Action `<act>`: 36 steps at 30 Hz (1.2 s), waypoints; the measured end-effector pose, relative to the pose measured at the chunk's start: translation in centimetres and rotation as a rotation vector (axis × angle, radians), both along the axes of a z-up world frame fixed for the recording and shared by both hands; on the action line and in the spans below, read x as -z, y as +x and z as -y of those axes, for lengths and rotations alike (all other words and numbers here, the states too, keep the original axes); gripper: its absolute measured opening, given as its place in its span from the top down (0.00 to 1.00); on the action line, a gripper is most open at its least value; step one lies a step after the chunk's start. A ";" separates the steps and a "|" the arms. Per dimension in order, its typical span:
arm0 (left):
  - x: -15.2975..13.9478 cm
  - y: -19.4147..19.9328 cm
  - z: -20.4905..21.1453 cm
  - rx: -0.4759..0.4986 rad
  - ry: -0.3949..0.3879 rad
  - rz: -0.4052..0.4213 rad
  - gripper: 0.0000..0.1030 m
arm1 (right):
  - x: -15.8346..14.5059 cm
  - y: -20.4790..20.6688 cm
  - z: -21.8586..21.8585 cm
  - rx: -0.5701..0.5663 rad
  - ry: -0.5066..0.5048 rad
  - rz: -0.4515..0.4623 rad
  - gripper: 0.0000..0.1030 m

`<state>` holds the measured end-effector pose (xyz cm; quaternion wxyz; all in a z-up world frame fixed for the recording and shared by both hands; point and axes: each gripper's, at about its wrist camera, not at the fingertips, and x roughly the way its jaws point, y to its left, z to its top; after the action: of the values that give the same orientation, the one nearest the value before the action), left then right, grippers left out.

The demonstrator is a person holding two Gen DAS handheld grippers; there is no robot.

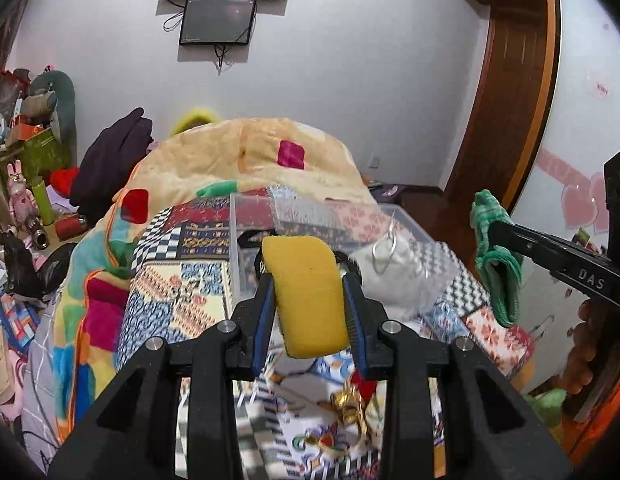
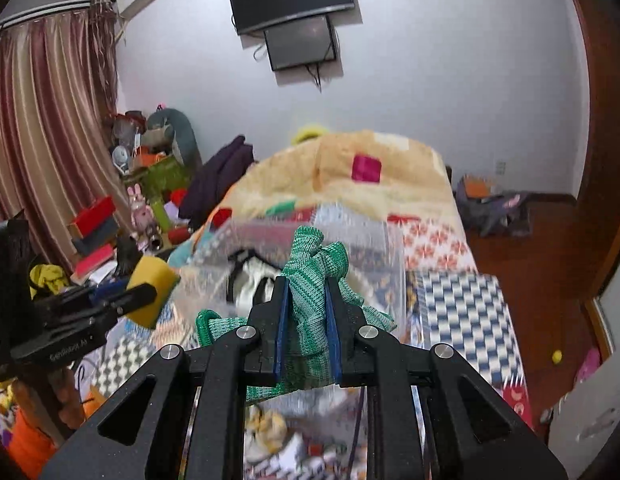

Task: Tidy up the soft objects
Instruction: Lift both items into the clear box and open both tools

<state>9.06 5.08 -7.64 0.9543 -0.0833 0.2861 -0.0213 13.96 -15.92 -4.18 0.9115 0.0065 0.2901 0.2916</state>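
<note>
Both claws loaded, the clear bin lying straight ahead of each.

Left wrist view: the left claw (image 1: 310, 300) is clamped on a yellow sponge (image 1: 308, 294), whose long axis runs along the fingers and pokes out past their tips. The bin (image 1: 406, 226) sits on the quilt (image 1: 198, 280) just beyond and below the sponge, a white item already inside; the right claw (image 1: 506, 236) hangs off to the right, level with the bin's far side. Right wrist view: the right claw (image 2: 308, 324) is closed on a green glove (image 2: 310, 280), bunched and drooping below the pads. The bin (image 2: 374, 248) lies dead ahead, its rim blurred. The left claw (image 2: 146, 292) appears nearer the bin's left wall, so neither looks clearly closer.
</note>
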 end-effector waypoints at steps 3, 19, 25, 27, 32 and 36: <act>-0.3 1.4 -0.6 0.003 -0.031 0.004 0.68 | -0.5 1.1 -1.1 0.004 0.007 0.021 0.85; 3.6 9.7 -0.9 -0.006 -0.007 -0.138 0.68 | 4.3 6.9 -6.8 0.023 -0.156 -0.055 0.85; 4.5 10.4 0.1 -0.010 0.042 -0.154 0.68 | 5.5 7.1 -7.8 0.015 -0.227 -0.068 0.83; 4.5 10.5 0.4 -0.007 0.051 -0.159 0.66 | 5.8 7.1 -7.9 0.004 -0.244 -0.081 0.83; 4.4 10.2 0.3 -0.008 0.041 -0.158 0.53 | 5.8 7.0 -7.7 -0.026 -0.250 -0.115 0.68; 3.6 9.2 0.2 -0.010 0.046 -0.129 0.44 | 4.8 6.0 -6.7 -0.033 -0.229 -0.099 0.51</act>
<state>18.30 4.88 -11.19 0.9357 -0.0642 0.3469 -0.0048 20.00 -9.19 -8.99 0.8860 -0.0881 0.3661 0.2706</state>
